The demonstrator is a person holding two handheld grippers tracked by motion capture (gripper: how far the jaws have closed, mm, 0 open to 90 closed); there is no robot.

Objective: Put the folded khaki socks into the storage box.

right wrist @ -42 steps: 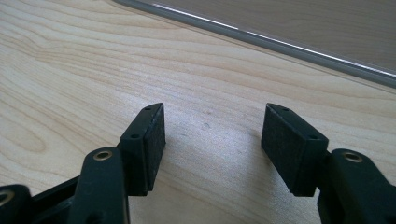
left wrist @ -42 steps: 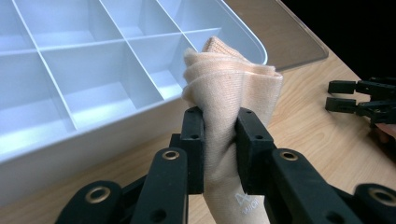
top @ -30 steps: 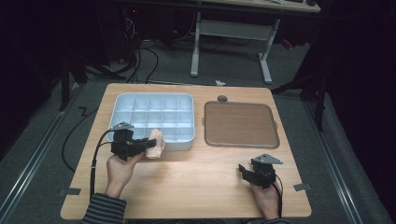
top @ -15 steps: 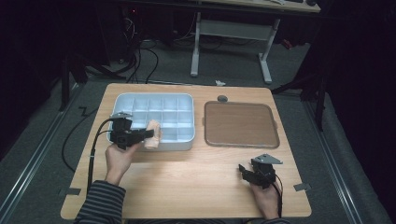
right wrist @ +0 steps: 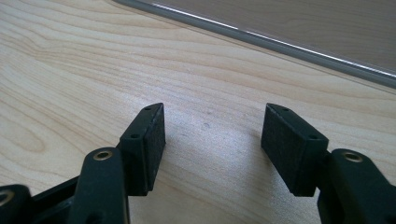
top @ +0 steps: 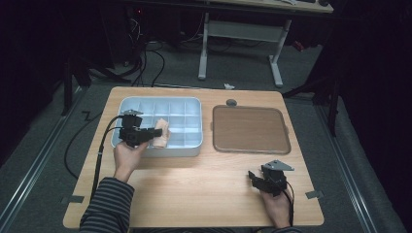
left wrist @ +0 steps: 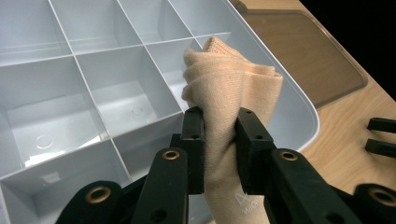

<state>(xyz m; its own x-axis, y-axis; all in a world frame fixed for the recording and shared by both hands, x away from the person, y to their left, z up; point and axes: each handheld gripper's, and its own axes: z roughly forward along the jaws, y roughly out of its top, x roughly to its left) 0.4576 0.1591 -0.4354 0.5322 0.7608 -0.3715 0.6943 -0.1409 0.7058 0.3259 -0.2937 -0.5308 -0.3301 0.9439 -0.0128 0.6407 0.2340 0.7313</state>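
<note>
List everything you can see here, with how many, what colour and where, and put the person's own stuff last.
table: one, light wood, under everything.
divided tray: one, pale grey-blue, left half of the table, compartments empty as far as can be seen.
flat tray: one, brown, right of the divided tray.
cloth: one, beige, folded, held above the divided tray's near right part.
round knob: one, grey, on the table behind the flat tray.
desk frame: one, white legs, on the floor beyond the table.
left gripper: one, black, clamped on the cloth.
right gripper: one, black, open, low over bare table near the flat tray.
striped sleeve: one, grey, left arm.
</note>
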